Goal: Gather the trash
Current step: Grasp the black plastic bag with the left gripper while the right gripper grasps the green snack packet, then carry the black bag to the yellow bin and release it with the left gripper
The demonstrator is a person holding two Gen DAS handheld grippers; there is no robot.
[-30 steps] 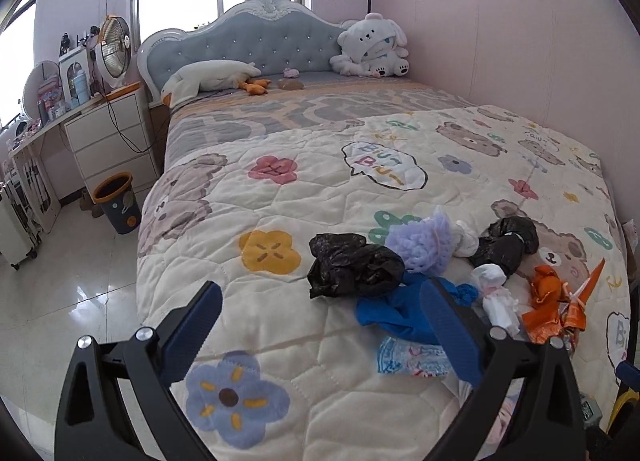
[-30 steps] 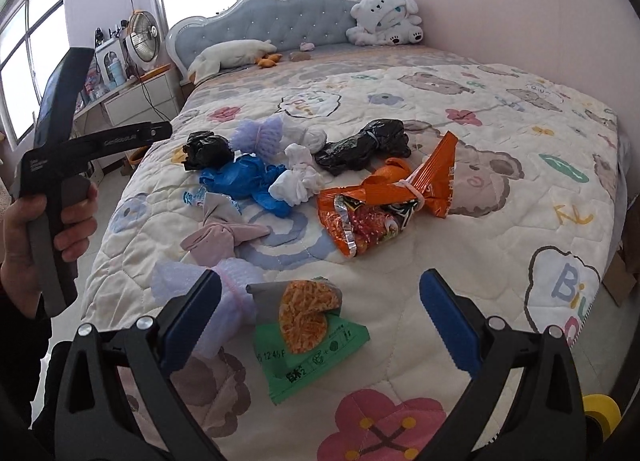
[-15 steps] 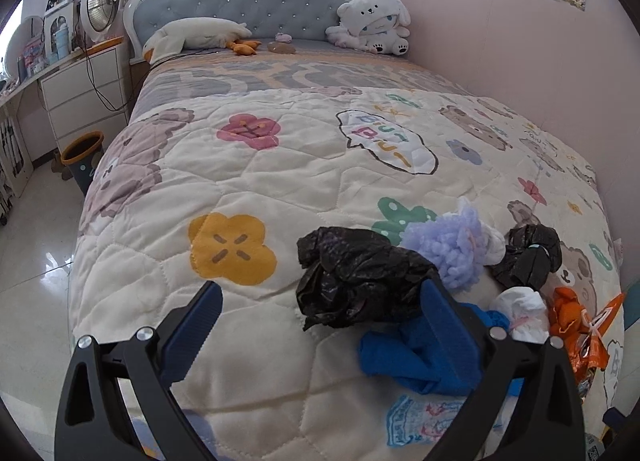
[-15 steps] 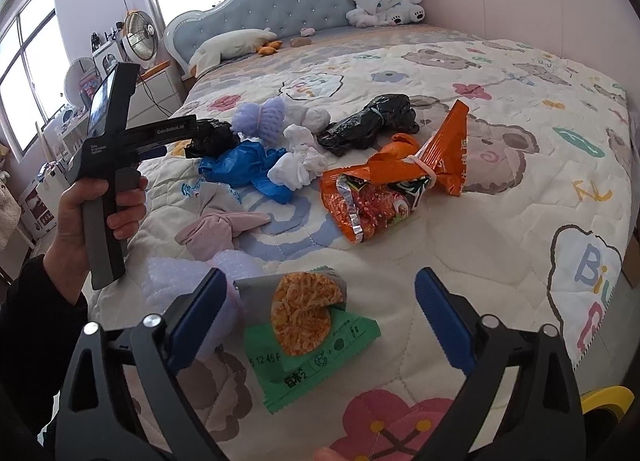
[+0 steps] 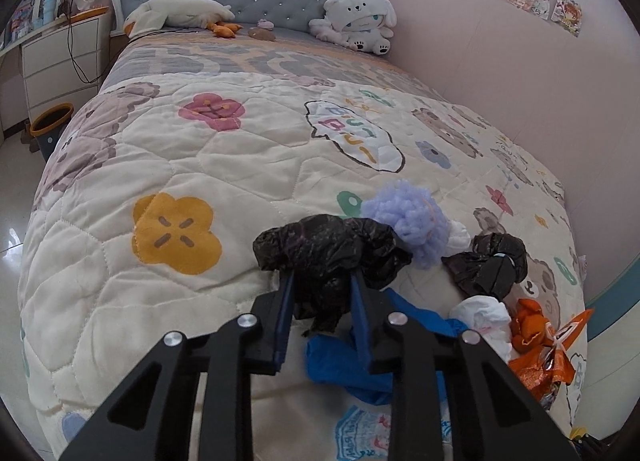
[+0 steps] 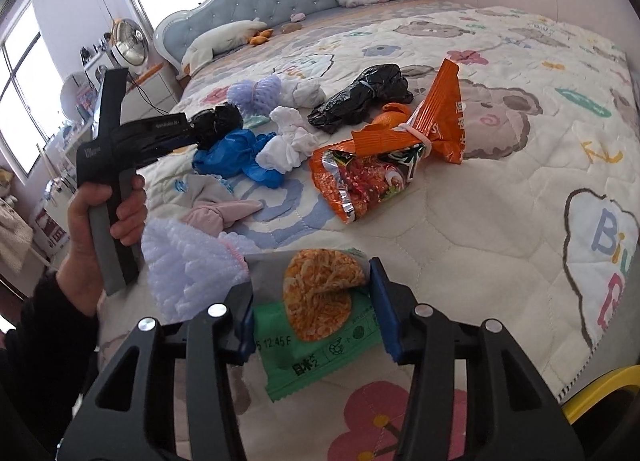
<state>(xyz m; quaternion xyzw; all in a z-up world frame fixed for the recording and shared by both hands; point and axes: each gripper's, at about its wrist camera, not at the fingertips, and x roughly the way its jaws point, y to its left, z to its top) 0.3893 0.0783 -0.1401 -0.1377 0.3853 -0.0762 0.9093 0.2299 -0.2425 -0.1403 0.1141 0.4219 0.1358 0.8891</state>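
- On the quilted bed (image 5: 168,165): trash pile near the foot edge, mixed bags and wrappers.
- left gripper (image 5: 322,301) clenched on black bag (image 5: 332,249); lift straight so blue bag (image 5: 344,365) beneath stays put.
- right gripper (image 6: 312,301) closing around green snack wrapper (image 6: 316,357), contact unclear; squeeze fully before lifting.
- Wrapper print: "12:45 F"; quilt: "Bi".

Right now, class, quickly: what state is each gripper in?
Left gripper: shut on the black bag.
Right gripper: closed around the green snack packet, pads at its edges.
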